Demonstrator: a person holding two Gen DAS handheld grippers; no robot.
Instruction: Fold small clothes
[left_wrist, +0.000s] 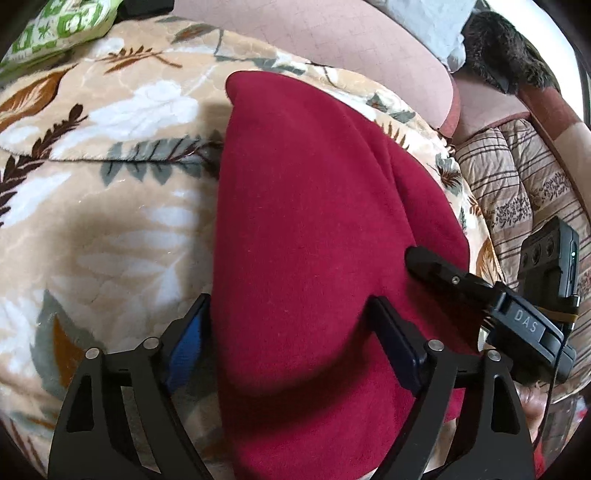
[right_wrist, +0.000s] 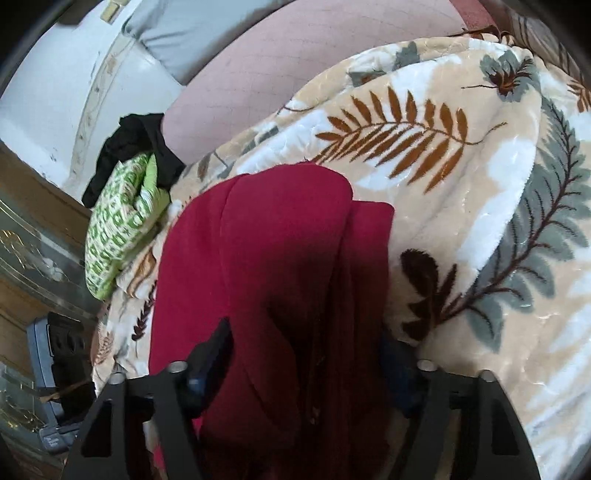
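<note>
A dark red garment (left_wrist: 314, 206) lies folded lengthwise on a beige blanket with a leaf print (left_wrist: 110, 206). My left gripper (left_wrist: 291, 314) is open, its fingers standing on either side of the garment's near end. The right gripper (left_wrist: 443, 273) reaches in from the right, its tip resting on the garment's right edge. In the right wrist view the same garment (right_wrist: 280, 251) runs away from me, with layered folds. My right gripper (right_wrist: 306, 339) is open, its fingers straddling the cloth's near end. The right finger is partly hidden by cloth.
A green patterned cloth (right_wrist: 122, 218) and a black garment (right_wrist: 133, 144) lie at the blanket's (right_wrist: 480, 184) far left edge. A pink cushion (left_wrist: 332, 48) lies behind. A striped quilt (left_wrist: 517, 184) is at the right. A grey device (right_wrist: 55, 369) sits low left.
</note>
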